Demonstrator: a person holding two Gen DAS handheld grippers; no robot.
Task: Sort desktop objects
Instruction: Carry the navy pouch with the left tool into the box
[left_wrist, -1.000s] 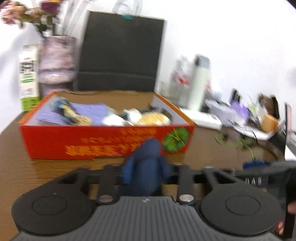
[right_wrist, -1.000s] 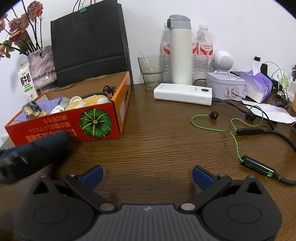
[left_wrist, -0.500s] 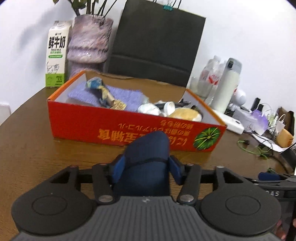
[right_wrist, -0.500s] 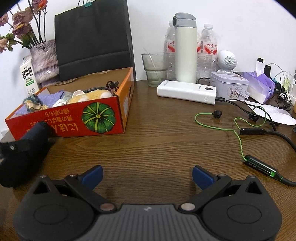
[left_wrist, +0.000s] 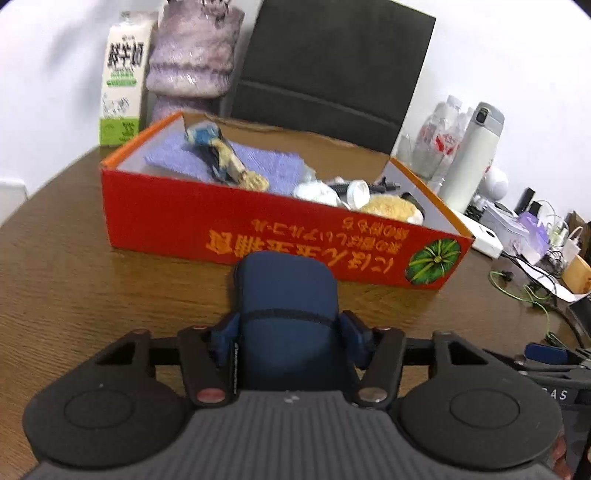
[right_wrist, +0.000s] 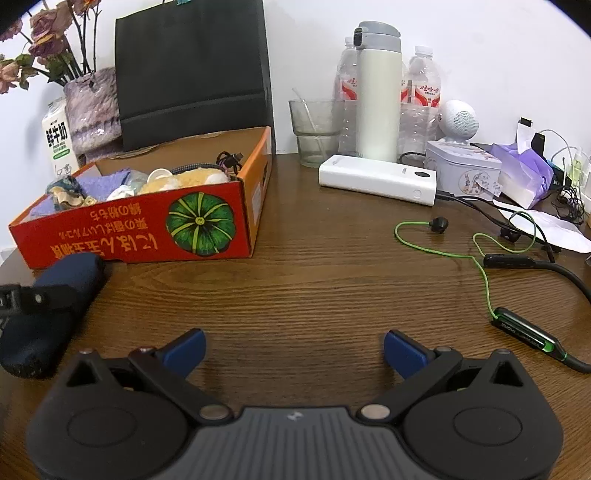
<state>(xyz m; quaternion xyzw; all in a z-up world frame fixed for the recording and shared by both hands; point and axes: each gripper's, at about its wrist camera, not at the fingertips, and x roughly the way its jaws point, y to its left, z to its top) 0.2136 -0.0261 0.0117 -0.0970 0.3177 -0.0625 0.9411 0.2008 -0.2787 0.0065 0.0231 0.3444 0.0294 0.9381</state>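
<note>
My left gripper (left_wrist: 286, 336) is shut on a dark blue soft case (left_wrist: 286, 310) and holds it above the wooden table, just in front of the red cardboard box (left_wrist: 258, 236). The box holds a purple cloth (left_wrist: 221, 162), a figurine, white bits and a yellow plush. In the right wrist view the blue case (right_wrist: 55, 295) and the left gripper sit at the left edge, near the box (right_wrist: 140, 229). My right gripper (right_wrist: 293, 350) is open and empty above bare table.
A green-corded earphone set (right_wrist: 480, 266), white power bank (right_wrist: 376, 179), tin, tissue pack, thermos (right_wrist: 378, 92), bottles and a glass stand at the right and back. A black bag (right_wrist: 192, 66), vase and milk carton (left_wrist: 123, 74) stand behind the box.
My left gripper has risen and moved closer to the box with the blue case, now looking down into the box. My right gripper has barely moved.
</note>
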